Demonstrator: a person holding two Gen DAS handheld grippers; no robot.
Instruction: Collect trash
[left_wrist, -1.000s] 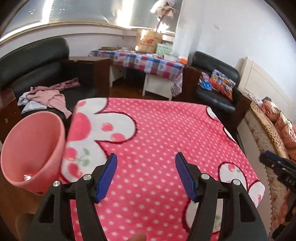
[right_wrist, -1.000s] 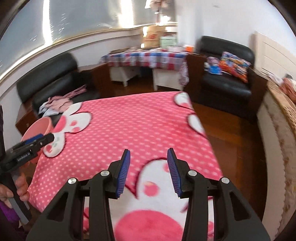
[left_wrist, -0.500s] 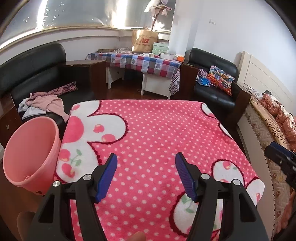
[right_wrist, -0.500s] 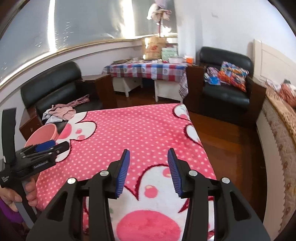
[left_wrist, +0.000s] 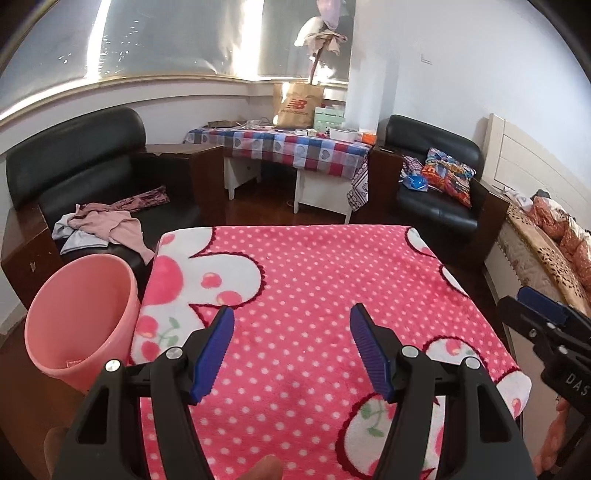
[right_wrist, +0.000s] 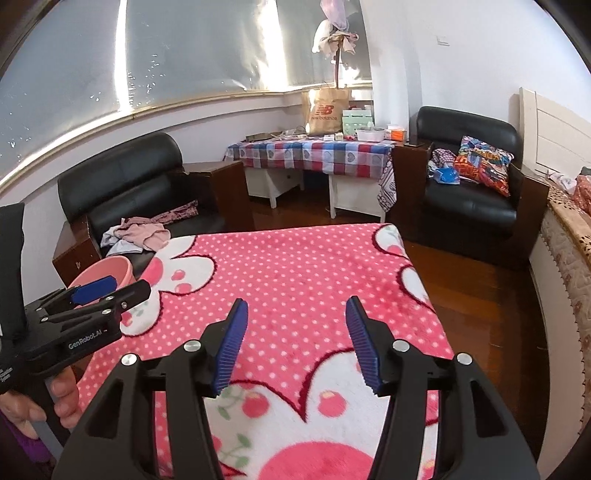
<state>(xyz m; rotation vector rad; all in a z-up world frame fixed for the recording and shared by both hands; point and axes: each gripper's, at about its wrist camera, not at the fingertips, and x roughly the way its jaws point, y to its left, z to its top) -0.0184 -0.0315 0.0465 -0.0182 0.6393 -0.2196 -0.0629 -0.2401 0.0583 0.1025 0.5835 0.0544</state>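
The left gripper hangs over the pink dotted blanket on the tabletop, its blue fingers spread wide with nothing between them. The right gripper is over the same blanket, its fingers spread too and just been opening, with nothing between them.

The pink bin stands on the floor at 9 o'clock of the left gripper, touching the blanket's left edge; a small scrap lies at its bottom. No trash shows on the blanket.

At 11 o'clock a black armchair carries loose clothes. At 12 o'clock stands a table with a checked cloth and a paper bag. At 1 o'clock a second armchair holds a bright cushion. Nothing stands between the grippers and the bin.
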